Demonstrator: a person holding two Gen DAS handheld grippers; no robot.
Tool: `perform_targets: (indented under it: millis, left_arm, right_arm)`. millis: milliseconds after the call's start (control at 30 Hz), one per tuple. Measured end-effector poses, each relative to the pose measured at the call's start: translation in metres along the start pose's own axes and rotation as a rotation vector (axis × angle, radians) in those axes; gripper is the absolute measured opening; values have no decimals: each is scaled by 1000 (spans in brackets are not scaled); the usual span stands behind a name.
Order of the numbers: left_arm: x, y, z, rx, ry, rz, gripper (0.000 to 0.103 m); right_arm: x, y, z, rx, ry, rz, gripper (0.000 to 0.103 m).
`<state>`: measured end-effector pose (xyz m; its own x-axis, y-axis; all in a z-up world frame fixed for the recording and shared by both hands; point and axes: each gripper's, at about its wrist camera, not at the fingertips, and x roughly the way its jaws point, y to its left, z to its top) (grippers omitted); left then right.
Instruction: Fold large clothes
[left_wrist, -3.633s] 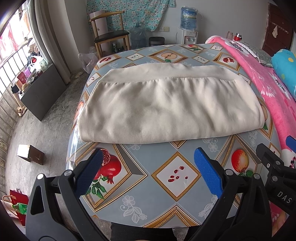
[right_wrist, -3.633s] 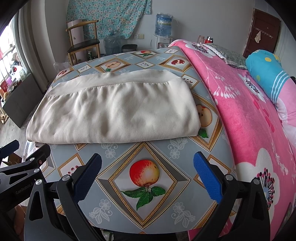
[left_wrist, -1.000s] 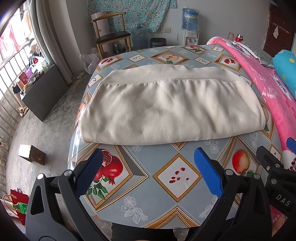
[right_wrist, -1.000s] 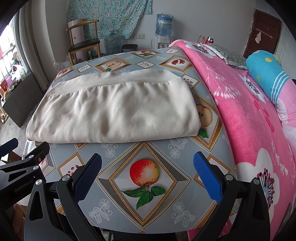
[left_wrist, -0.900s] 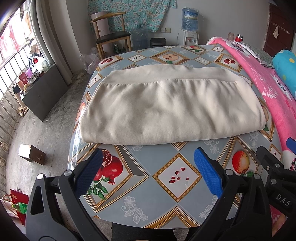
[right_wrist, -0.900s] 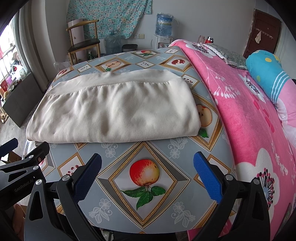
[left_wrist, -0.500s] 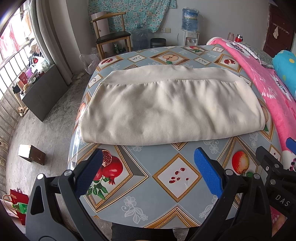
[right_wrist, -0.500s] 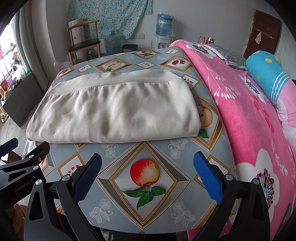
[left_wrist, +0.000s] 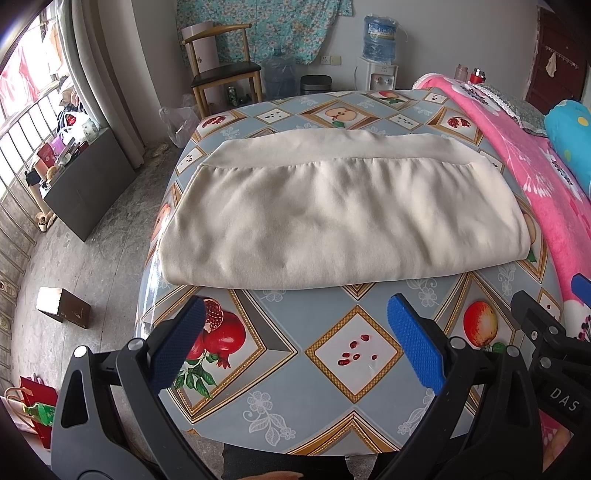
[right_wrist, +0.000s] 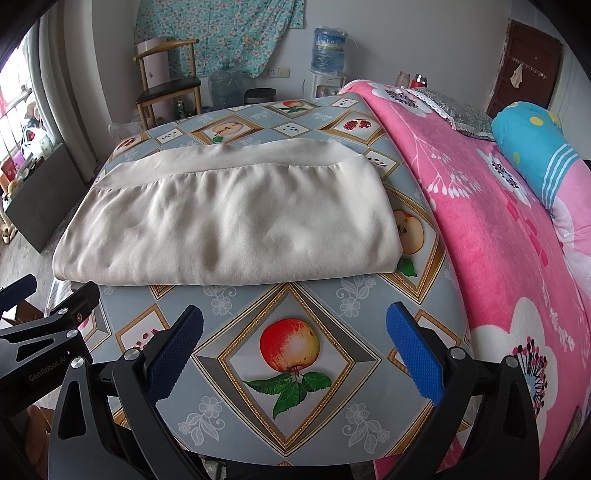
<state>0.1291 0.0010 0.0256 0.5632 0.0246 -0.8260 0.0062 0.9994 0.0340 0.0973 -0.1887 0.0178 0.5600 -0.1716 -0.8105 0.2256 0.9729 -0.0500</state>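
Left wrist view: left gripper jaws spread wide, nothing btwn them, over the near edge of the table w/ fruit-print cloth. Cream garment lies folded flat mid-table, waistband at the far side, near edge just beyond the fingertips, not touching. Right gripper's black frame shows at the lower right edge. Floor left: small brown box, contents not visible. Far wall: wooden chair, water dispenser w/ blue jug on top, water level unclear; a second jug on the floor.

Right wrist view: right gripper also wide apart, empty, above an apple print. Garment well ahead of it on the table. Pink floral blanket covers the bed just right of the table, blue pillow on it.
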Motion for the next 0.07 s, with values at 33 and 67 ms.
perform_targets:
  millis: [33, 67]
  left_arm:
    - [1, 0, 0, 1, 3, 1, 95]
    - [2, 1, -1, 2, 7, 6, 95]
  right_arm:
    - [-1, 0, 0, -1, 2, 3, 97]
    - [-2, 1, 0, -4, 1, 4, 97]
